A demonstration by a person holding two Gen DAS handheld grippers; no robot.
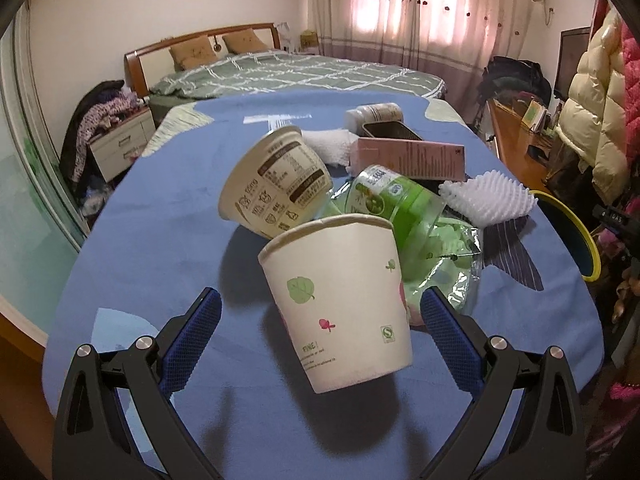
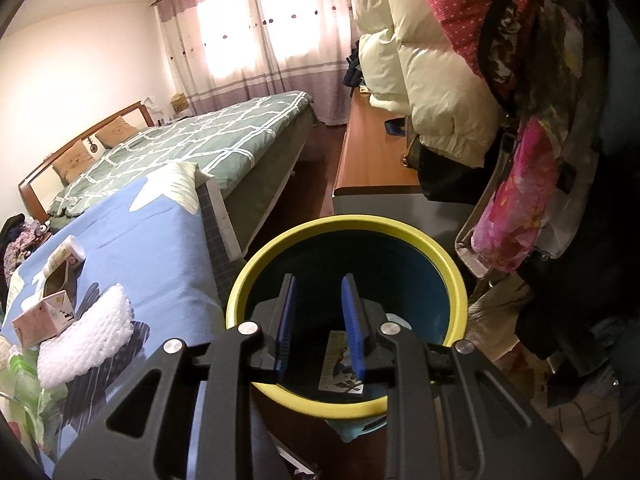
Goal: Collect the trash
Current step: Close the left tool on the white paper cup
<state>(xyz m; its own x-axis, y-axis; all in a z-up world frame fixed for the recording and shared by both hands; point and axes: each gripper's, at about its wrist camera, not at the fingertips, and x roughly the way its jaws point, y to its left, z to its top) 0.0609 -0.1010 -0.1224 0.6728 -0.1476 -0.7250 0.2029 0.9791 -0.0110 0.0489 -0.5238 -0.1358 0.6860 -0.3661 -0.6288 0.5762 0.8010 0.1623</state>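
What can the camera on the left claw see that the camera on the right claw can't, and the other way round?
Only the left view shows the open left claw around a white paper cup with leaf prints, a tilted cream printed tub and a green-labelled plastic bottle.

Only the right view shows the right claw, nothing between its fingers, over the bin's inside, where a printed card lies.

Both show the yellow-rimmed blue bin, white foam netting, pink carton, blue tablecloth and green checked bed.
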